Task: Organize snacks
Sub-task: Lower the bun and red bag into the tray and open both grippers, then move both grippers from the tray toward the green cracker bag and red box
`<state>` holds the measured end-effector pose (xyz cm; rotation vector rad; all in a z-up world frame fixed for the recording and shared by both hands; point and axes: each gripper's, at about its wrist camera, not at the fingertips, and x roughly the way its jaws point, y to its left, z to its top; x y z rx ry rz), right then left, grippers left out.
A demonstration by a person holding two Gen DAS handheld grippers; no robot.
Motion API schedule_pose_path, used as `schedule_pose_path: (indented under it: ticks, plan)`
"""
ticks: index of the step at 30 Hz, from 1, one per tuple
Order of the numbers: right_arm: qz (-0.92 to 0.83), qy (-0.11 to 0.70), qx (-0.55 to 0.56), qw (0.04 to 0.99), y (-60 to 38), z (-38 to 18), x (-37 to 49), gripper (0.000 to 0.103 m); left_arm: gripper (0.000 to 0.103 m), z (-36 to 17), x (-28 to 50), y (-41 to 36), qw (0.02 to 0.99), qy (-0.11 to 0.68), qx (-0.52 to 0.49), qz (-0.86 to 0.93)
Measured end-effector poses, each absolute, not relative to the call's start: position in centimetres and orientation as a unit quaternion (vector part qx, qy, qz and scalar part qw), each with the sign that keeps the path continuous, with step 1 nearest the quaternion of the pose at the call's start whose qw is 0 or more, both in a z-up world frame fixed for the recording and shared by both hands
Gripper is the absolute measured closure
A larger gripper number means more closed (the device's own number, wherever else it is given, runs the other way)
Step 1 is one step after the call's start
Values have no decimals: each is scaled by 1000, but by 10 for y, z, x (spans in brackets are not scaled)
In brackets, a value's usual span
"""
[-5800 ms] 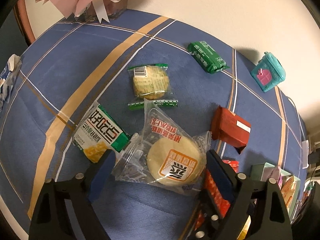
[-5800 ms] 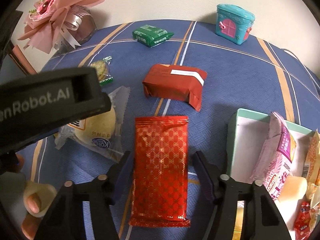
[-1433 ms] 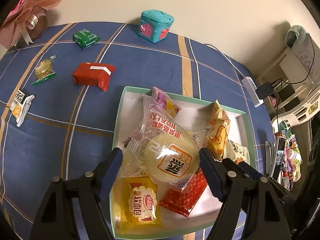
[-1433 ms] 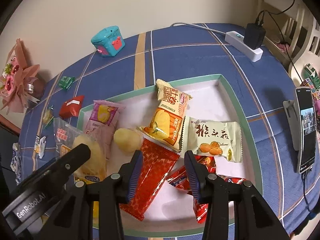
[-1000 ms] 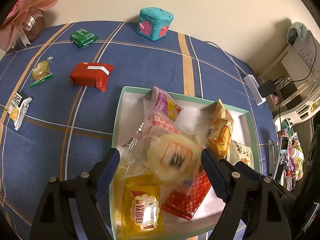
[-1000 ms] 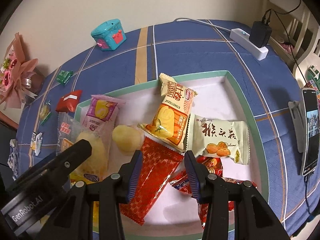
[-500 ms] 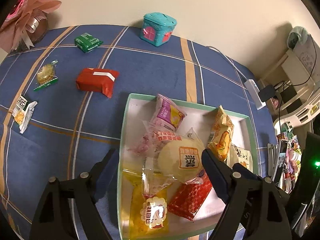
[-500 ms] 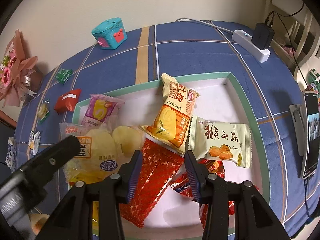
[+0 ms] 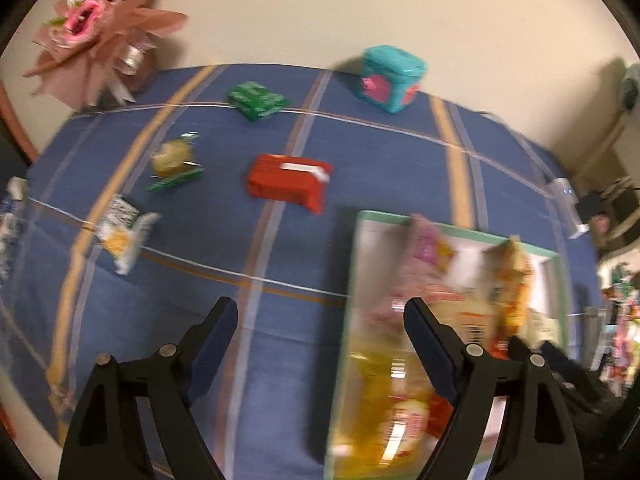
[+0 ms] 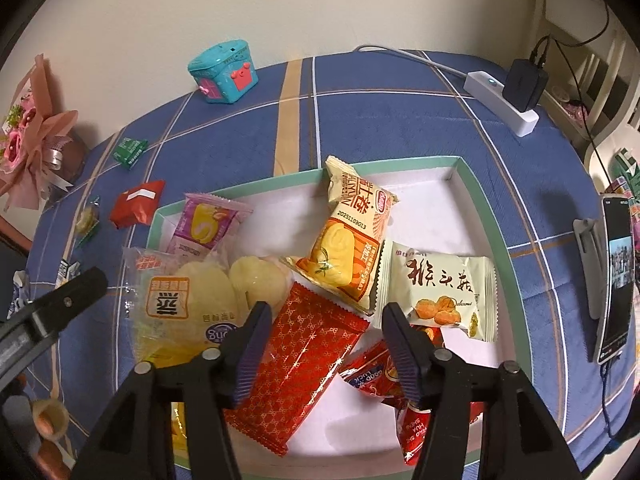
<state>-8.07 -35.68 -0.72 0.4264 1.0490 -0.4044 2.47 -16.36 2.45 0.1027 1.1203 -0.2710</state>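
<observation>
Just changed: round cake packet (image 10: pixel 188 300), carried between the left fingers a second ago, now lies released in the tray (image 10: pixel 472 184), at its left side beside the pink packet (image 10: pixel 204 226).
Left gripper (image 9: pixel 316 332): fingers spread wide and empty, swung left off the tray toward the bare blue surface (image 9: pixel 280 236); view blurred by motion.
Right gripper (image 10: pixel 324 328): fingers apart, gripping nothing, hovering over the red patterned packet (image 10: pixel 308 364), which lies loose in the tray's near part.
Tray contents: orange packet (image 10: pixel 348 240), white packet (image 10: pixel 444 292) and small red packets (image 10: pixel 376 372) lying mixed together.
Left outside: red block packet (image 9: pixel 290 184), green packet (image 9: pixel 258 100), small clear-wrapped biscuit (image 9: pixel 174 160) and green-and-white packet (image 9: pixel 122 228), all well apart from the tray.
Meaning for the task: two more snacks in; probably four to go, with the red block packet nearest the left gripper.
</observation>
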Motion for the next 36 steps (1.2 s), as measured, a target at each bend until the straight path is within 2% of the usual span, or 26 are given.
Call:
schedule_pose_path:
  ticks: [2, 7, 9, 10, 14, 25, 36]
  plan:
    - [-189, 493, 198, 826, -356, -7, -80, 32, 8, 22, 29, -157, 840, 529, 58, -107]
    - [-188, 490, 188, 830, -352, -5, -78, 19, 8, 15, 36, -145, 846, 523, 84, -64]
    - [-189, 489, 183, 832, -352, -4, -78, 13, 5, 14, 37, -141, 845, 524, 86, -57]
    - [-189, 488, 181, 833, -351, -3, -78, 12, 1, 13, 38, -140, 845, 525, 85, -56]
    - [-192, 484, 172, 836, -349, -2, -76, 1, 0, 12, 40, -140, 844, 528, 81, -53]
    - [-202, 474, 163, 841, -335, 6, -72, 0, 0, 15, 40, -131, 839, 534, 86, -53]
    - [-188, 462, 142, 855, -299, 21, -60, 0, 0, 29, 49, -91, 842, 534, 63, -42]
